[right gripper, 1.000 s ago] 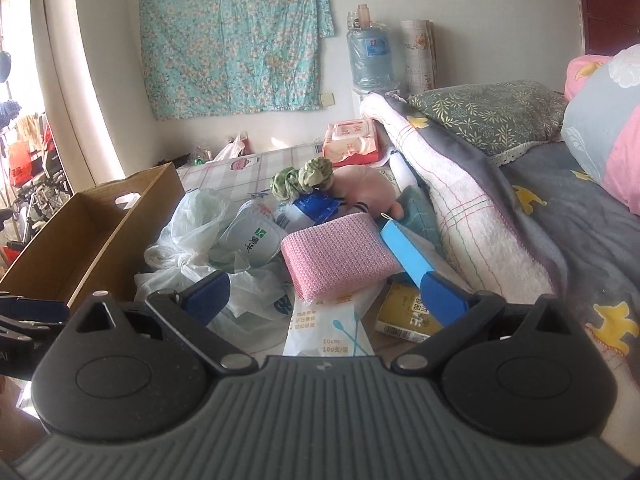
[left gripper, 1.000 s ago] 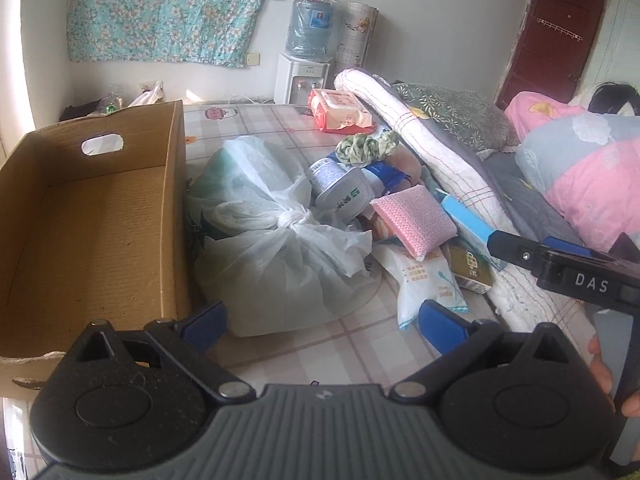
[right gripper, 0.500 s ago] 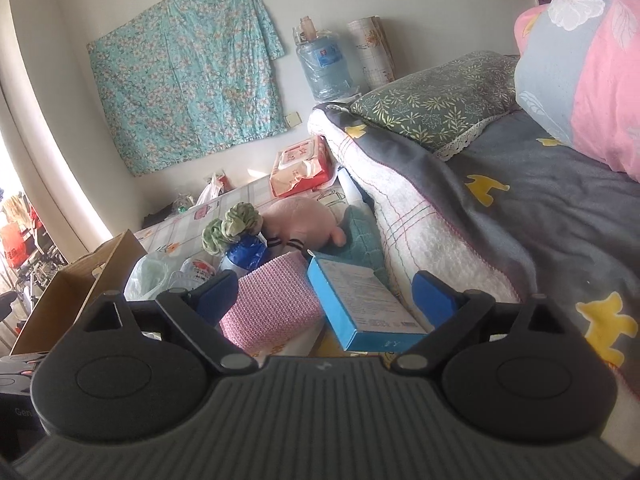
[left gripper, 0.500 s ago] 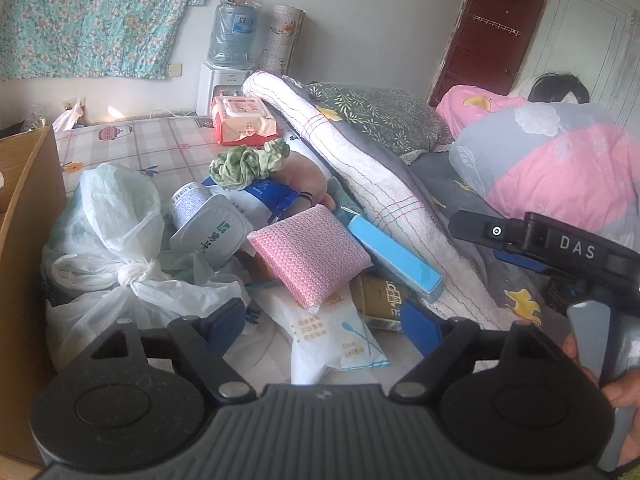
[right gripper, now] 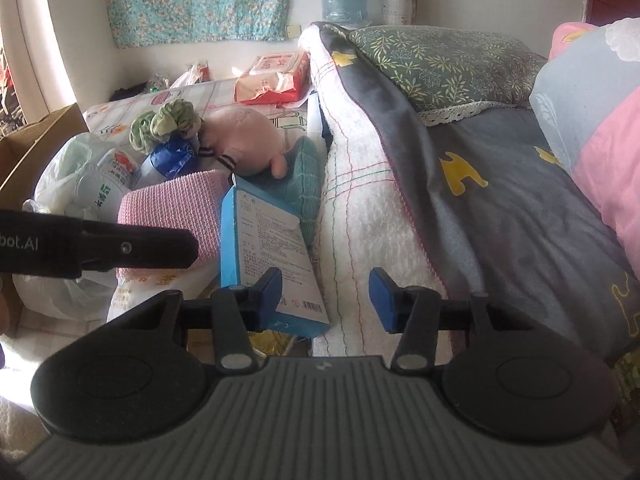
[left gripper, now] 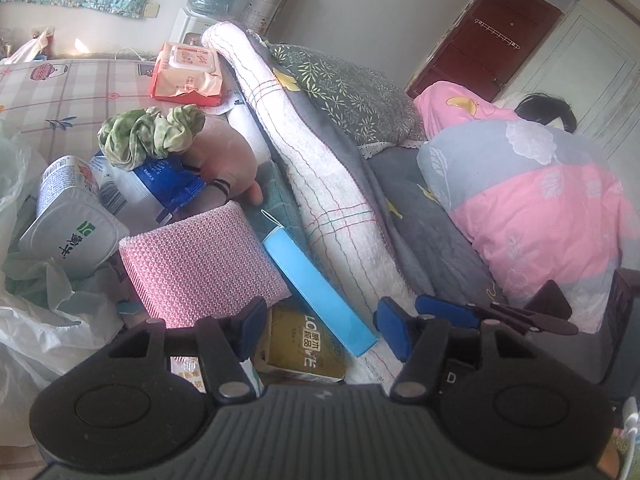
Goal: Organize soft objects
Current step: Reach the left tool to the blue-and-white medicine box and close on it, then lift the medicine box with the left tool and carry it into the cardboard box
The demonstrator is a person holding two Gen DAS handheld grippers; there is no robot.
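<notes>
A pile lies on the bed: a pink knitted sponge (left gripper: pixel 200 264) (right gripper: pixel 172 208), a pink plush toy (left gripper: pixel 228 156) (right gripper: pixel 244 140), a green scrunchie (left gripper: pixel 148 136) (right gripper: pixel 166 122) and a teal cloth (right gripper: pixel 308 176). A blue box (left gripper: pixel 316 292) (right gripper: pixel 268 252) leans beside the sponge. My left gripper (left gripper: pixel 316 332) is open and empty, just in front of the blue box and a gold packet (left gripper: pixel 300 348). My right gripper (right gripper: pixel 326 296) is open and empty, over the near end of the blue box and the rolled white blanket (right gripper: pixel 360 208).
A yogurt cup (left gripper: pixel 68 232), a blue wrapper (left gripper: pixel 168 180), white plastic bags (left gripper: pixel 36 312) and a wet-wipes pack (left gripper: pixel 188 76) lie on the bed. A cardboard box (right gripper: pixel 36 144) stands at the left. A green pillow (right gripper: pixel 448 64) and a pink-grey quilt (left gripper: pixel 540 208) fill the right.
Both grippers moved forward and to the right, closer to the pile. The cardboard box has left the left wrist view. Both stay open.
</notes>
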